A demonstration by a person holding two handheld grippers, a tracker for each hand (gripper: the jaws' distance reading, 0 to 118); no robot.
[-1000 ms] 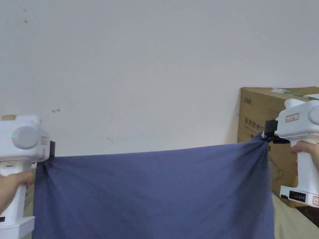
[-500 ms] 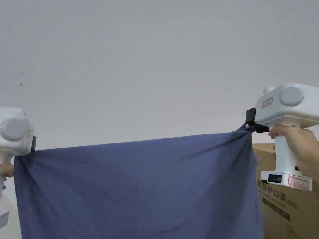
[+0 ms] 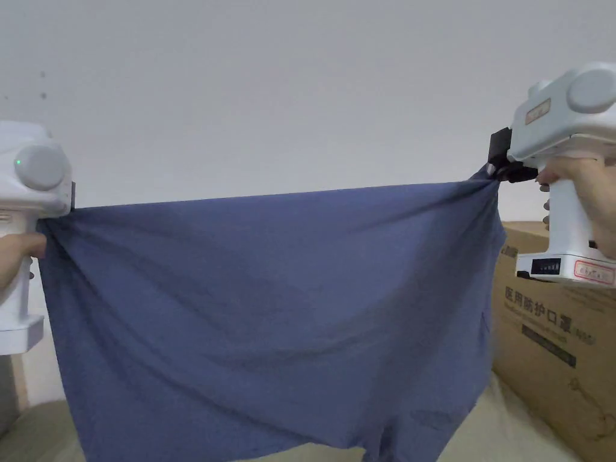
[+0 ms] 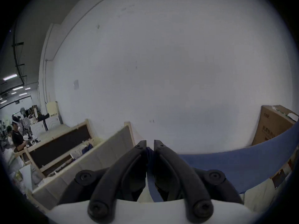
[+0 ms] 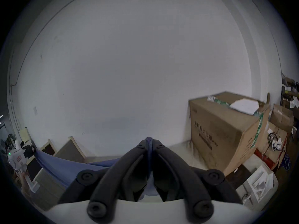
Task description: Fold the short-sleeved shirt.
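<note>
The shirt (image 3: 271, 313) hangs in the air as a broad blue sheet, stretched by its top edge between the two tools and clear of the beige surface (image 3: 529, 430) below, its lower hem drooping unevenly near the bottom of the head view. The left tool (image 3: 71, 201) pinches one top corner; in the left gripper view its jaws are closed on a bunched fold of blue cloth (image 4: 149, 153). The right tool (image 3: 499, 165) pinches the other corner, and in the right gripper view its jaws are likewise clamped on a thin ridge of the fabric (image 5: 148, 144), with the left tool (image 5: 30, 150) visible far off at the sheet's other end. Compared with a second ago, both tools sit higher against the wall (image 3: 301, 90) and more of the shirt shows beneath them, including the hem, though the head camera has also tilted, so part of that shift is the view's own. The right corner now rides higher than the left, and the top edge slopes up toward it. This reads as the lift-and-spread step: the garment is being raised and pulled taut to shake it flat. Folding proper has probably not begun; the likely next need is to lay it down smoothly, keeping it well apart from the box (image 3: 559, 343) to the right.
</note>
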